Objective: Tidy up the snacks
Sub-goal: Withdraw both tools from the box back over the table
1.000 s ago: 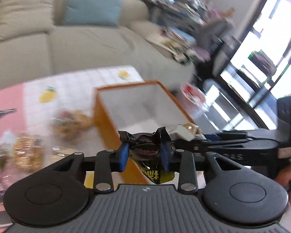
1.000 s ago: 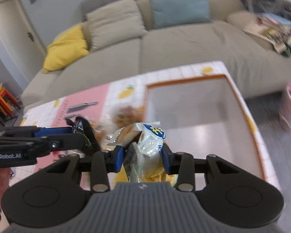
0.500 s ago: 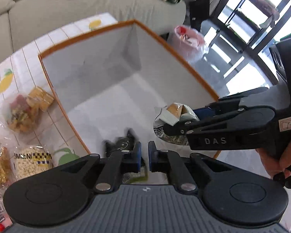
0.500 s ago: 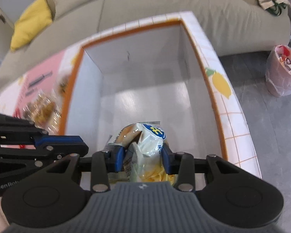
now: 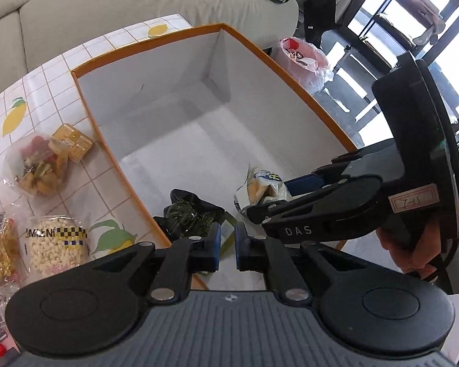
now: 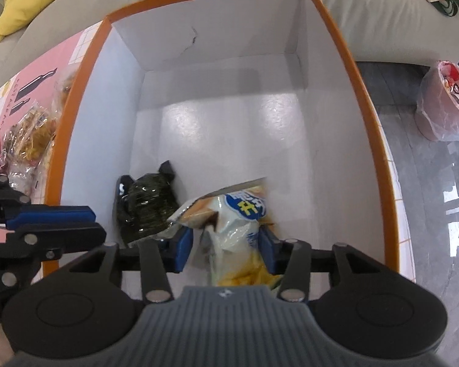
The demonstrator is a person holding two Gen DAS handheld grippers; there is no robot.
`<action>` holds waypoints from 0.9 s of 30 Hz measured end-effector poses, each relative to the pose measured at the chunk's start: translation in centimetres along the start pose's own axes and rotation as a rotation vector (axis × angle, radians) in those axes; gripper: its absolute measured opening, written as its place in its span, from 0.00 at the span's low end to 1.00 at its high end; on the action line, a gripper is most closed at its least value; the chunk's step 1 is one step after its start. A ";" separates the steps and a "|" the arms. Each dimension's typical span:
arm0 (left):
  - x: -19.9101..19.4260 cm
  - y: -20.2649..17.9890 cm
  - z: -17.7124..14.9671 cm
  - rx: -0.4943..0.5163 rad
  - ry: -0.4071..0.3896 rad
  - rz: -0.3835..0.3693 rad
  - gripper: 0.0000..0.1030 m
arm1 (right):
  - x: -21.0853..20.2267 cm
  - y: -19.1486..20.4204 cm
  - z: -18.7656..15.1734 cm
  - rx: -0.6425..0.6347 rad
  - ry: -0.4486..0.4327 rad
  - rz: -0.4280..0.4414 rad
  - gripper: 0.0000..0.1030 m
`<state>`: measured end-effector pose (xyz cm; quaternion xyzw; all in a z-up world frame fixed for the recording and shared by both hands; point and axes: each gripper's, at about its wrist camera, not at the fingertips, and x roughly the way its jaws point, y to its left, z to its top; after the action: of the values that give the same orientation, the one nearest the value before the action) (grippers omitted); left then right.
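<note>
- While both tools reach down into the orange-rimmed box [image 6: 336,46] on the lemon-print tablecloth [image 5: 39,91], the right gripper [image 6: 226,246] is opening its jaws, with the pale chip bag [image 6: 238,223] between the blue pads; whether the pads press on it is hard to judge from this angle.
- The chip bag stands roughly on end, its long axis running from the gripper toward the box floor, its crimped top edge slanting toward the far wall.
- The left gripper [image 5: 227,246] has its jaws closed to a narrow slit, nothing between them.
- The dark snack packet [image 6: 145,205] lies on the white box floor near the left wall, just beside the chip bag, its twisted end pointing toward the far wall.
- In the left wrist view the same dark snack packet [image 5: 189,214] sits just beyond the left gripper's fingertips, apart from them.
- Outside the box, on the tablecloth, lie a clear bag of mixed snacks [image 5: 39,165], a small yellow packet [image 5: 73,142] and a bag of white puffs [image 5: 56,241].
- A person's hand [image 5: 413,250] grips the right tool's handle.
- A sofa [image 5: 107,9] and a pink bin bag [image 6: 446,107] stand beyond.
</note>
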<state>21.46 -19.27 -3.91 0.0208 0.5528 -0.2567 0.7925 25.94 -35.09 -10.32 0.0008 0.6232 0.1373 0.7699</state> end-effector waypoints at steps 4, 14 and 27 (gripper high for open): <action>-0.8 0.3 -0.4 -0.024 -0.010 -0.005 0.13 | -0.5 0.5 -0.4 -0.004 0.002 -0.022 0.61; -5.2 1.9 -3.1 -0.050 -0.075 0.022 0.13 | -4.2 2.4 -1.4 0.011 -0.076 -0.081 0.68; -13.7 7.5 -10.8 -0.203 -0.287 0.180 0.29 | -12.2 12.1 -6.0 -0.024 -0.460 0.072 0.76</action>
<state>11.78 -4.10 2.17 -0.0467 0.4533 -0.1278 0.8809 15.35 -27.04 2.10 0.0449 0.4293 0.1684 0.8862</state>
